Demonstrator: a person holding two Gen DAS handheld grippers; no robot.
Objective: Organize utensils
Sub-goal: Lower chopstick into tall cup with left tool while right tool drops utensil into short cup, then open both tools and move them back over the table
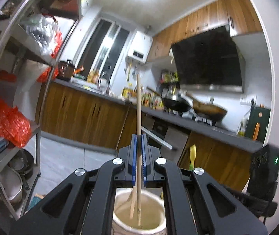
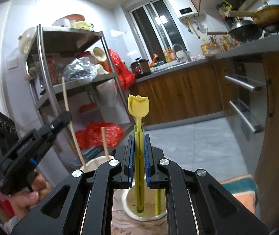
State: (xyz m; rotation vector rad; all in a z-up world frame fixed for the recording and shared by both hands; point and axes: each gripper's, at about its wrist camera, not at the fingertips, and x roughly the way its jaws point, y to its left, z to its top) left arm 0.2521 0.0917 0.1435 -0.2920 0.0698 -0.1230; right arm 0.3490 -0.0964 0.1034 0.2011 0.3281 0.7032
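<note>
My left gripper [image 1: 138,139] is shut on a long wooden chopstick [image 1: 138,105] that stands upright with its lower end inside a cream round holder [image 1: 153,228]. A second wooden utensil [image 1: 133,203] leans in that holder. My right gripper [image 2: 138,139] is shut on a yellow tulip-shaped plastic spoon [image 2: 138,105], upright, its lower end inside another cream holder [image 2: 149,216] that also has a green stick [image 2: 158,200] in it. In the right wrist view the left gripper [image 2: 64,116] appears at the left, holding the chopstick [image 2: 66,96] over the first holder [image 2: 96,161].
A steel shelf rack [image 2: 47,74] with red bags and pots stands at the left. A wooden counter [image 2: 178,86] with sink, woks and bottles runs along the back. Drawer handles [image 2: 243,83] are at the right. The holders stand on a patterned surface [image 2: 119,219].
</note>
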